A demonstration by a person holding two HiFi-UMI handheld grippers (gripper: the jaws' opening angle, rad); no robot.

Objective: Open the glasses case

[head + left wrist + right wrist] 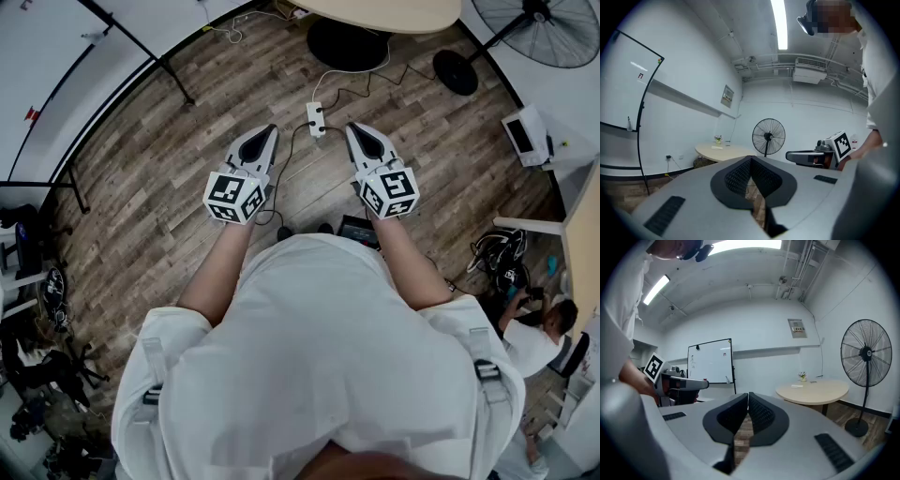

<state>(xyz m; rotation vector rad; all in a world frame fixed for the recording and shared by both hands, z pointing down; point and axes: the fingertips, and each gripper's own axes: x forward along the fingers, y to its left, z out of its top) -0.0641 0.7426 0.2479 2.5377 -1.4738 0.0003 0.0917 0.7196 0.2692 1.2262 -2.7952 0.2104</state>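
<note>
Over the wood-plank floor (169, 187), just ahead of the person's waist: left gripper (269, 131) and right gripper (355, 129) are held side by side, both pointing far. Each is clenched, tips meeting, with nothing pinched in either gripper view. The glasses case is not in any view, and no surface carrying it is in sight. A power strip (316, 119) lies on the floor between the two tips.

Judgement: the step in hand is locating the case. To do it well, find the case first and release the jaws before approach. One gripper should then steady the base while the other lifts the lid at its seam.
</note>
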